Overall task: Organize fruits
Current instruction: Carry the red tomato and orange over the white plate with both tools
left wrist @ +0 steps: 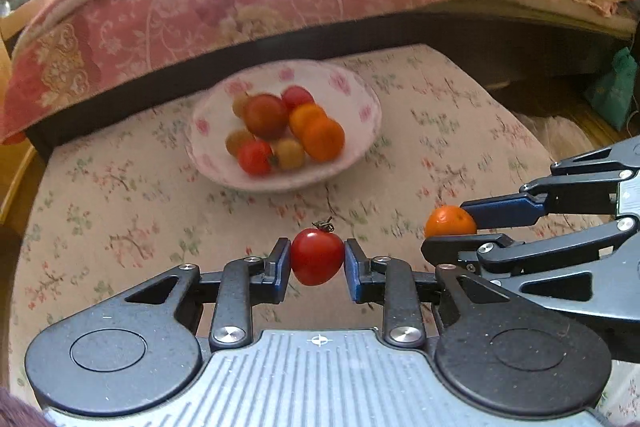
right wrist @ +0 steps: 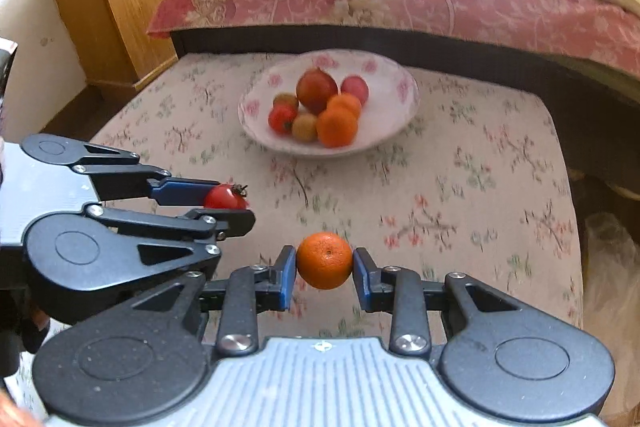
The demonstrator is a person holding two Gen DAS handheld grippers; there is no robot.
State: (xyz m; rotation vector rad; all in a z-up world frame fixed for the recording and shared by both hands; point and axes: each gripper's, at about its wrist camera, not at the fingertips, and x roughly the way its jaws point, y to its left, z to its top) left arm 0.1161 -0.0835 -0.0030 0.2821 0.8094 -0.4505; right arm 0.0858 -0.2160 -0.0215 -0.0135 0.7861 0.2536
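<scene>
At nine o'clock of the pair, a red tomato (left wrist: 317, 257) is clamped between the jaws of the left gripper (left wrist: 317, 261), held clear of the floral tabletop (left wrist: 120, 219). At three o'clock, a small orange (right wrist: 325, 260) is pinched in the jaws of the right gripper (right wrist: 325, 265). The bowl (left wrist: 360, 151), already filled with fruit, lies at twelve o'clock. Both fruits should be carried level, squeezed gently, and released low over a free spot, one gripper at a time, so nothing is knocked.
</scene>
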